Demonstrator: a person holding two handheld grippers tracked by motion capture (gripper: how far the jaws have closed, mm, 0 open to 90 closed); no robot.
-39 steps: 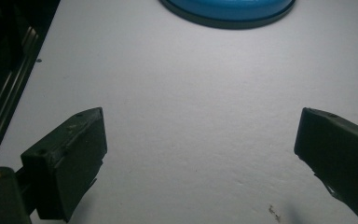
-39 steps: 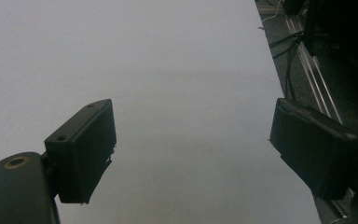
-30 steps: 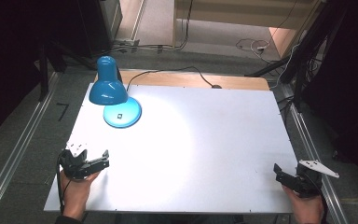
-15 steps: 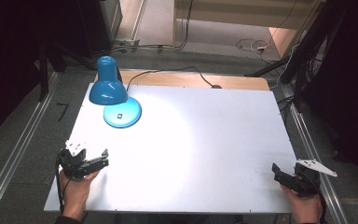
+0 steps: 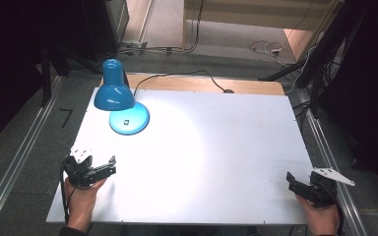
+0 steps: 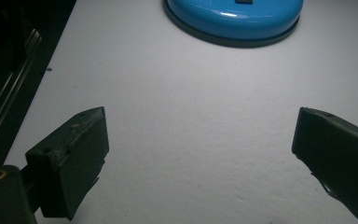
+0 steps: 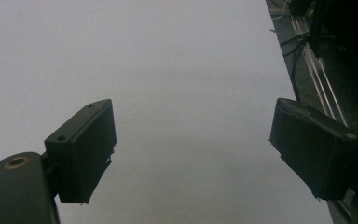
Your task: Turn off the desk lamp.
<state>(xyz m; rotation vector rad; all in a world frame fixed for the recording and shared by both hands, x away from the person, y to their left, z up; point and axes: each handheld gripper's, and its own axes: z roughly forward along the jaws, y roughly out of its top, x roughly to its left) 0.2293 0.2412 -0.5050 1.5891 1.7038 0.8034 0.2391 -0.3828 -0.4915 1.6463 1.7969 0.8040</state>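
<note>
A blue desk lamp [image 5: 114,92] stands at the far left of the white table [image 5: 202,147], its round base [image 5: 129,119] lit and its shade tipped down. My left gripper [image 5: 109,167] rests near the front left corner in a hand, open, with nothing between the jaws. In the left gripper view the left gripper [image 6: 200,119] points toward the lamp base [image 6: 235,18], well short of it. My right gripper [image 5: 291,181] sits at the front right corner, also open and holding nothing. In the right gripper view the right gripper [image 7: 192,107] faces bare white tabletop [image 7: 168,56].
The lamp's black cord [image 5: 187,74] runs off the back edge over a wooden strip [image 5: 202,84]. Metal rails [image 5: 17,162] flank the table on both sides. Cables lie on the floor [image 5: 266,46] behind, and dark stands [image 5: 325,54] rise at the back right.
</note>
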